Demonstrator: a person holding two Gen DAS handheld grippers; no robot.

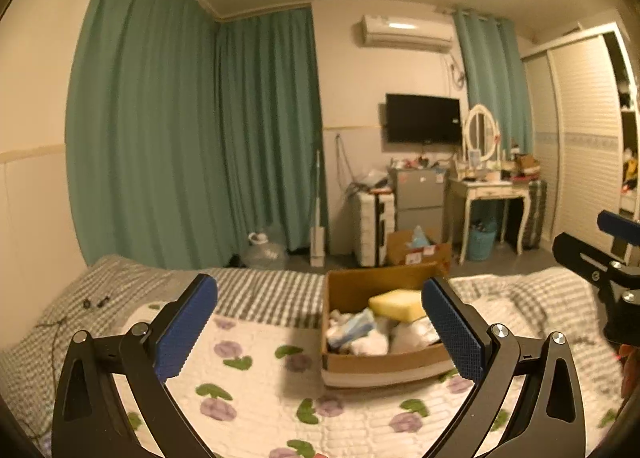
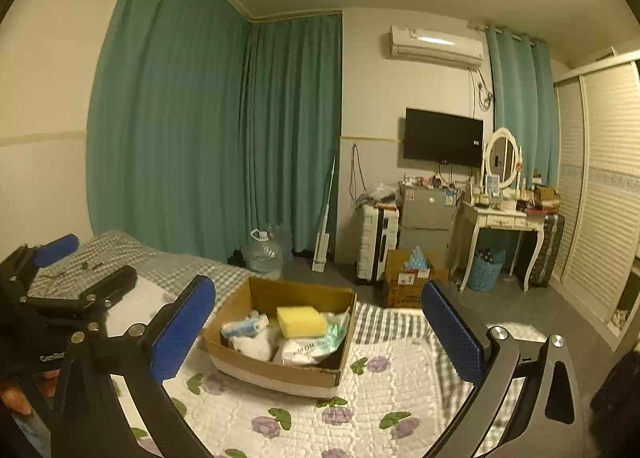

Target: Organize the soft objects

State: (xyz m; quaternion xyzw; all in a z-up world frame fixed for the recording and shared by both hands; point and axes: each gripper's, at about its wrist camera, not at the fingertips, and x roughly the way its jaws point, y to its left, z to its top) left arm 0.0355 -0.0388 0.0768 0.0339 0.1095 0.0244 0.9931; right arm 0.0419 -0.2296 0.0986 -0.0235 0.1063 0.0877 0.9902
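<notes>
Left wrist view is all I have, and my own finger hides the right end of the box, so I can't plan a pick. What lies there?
Observer: In the right wrist view, a white printed packet lies at that end of the cardboard box, in front of the yellow sponge.
Operator: Is the right gripper carrying anything? I only see its edge.
Observer: No. The right gripper is wide open, with nothing between its fingers.
</notes>
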